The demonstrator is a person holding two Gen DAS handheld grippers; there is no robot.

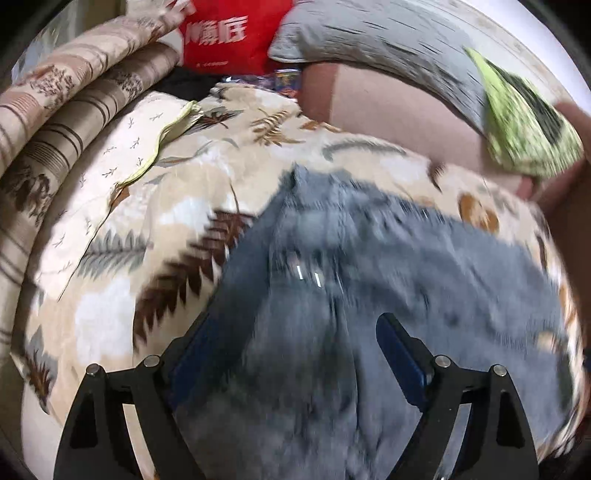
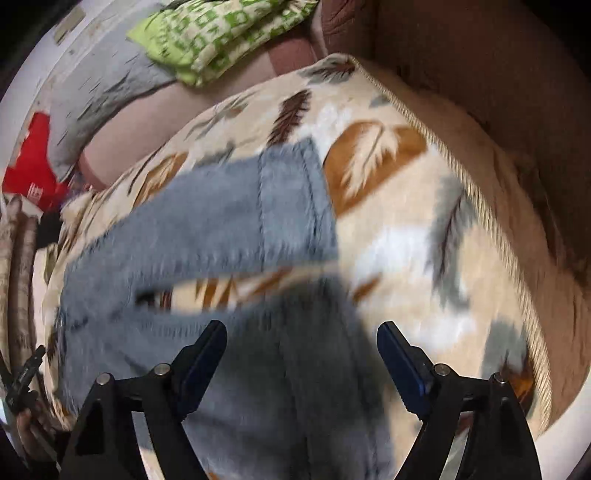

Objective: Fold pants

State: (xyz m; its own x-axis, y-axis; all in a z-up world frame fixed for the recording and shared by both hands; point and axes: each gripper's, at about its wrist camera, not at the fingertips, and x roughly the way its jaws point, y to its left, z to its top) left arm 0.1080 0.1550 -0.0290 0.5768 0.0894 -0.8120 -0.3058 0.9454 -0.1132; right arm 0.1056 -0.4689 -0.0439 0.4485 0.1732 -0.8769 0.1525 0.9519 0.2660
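Left gripper [image 1: 295, 343] jaws spread wide, nothing pinched; blue-grey denim pants [image 1: 369, 295] lie flat under and beyond them. Right gripper [image 2: 301, 347] likewise spread, empty, above the pants [image 2: 229, 229], two legs parted in a narrow V, hem stitched at the far right end. Both views motion-blurred; seams barely readable. Pants rest on a fuzzy cream leaf-print blanket [image 1: 110, 258]. Farther off: grey pillow [image 1: 369, 40], green patterned cushion [image 2: 221, 33], red bag [image 1: 229, 33].
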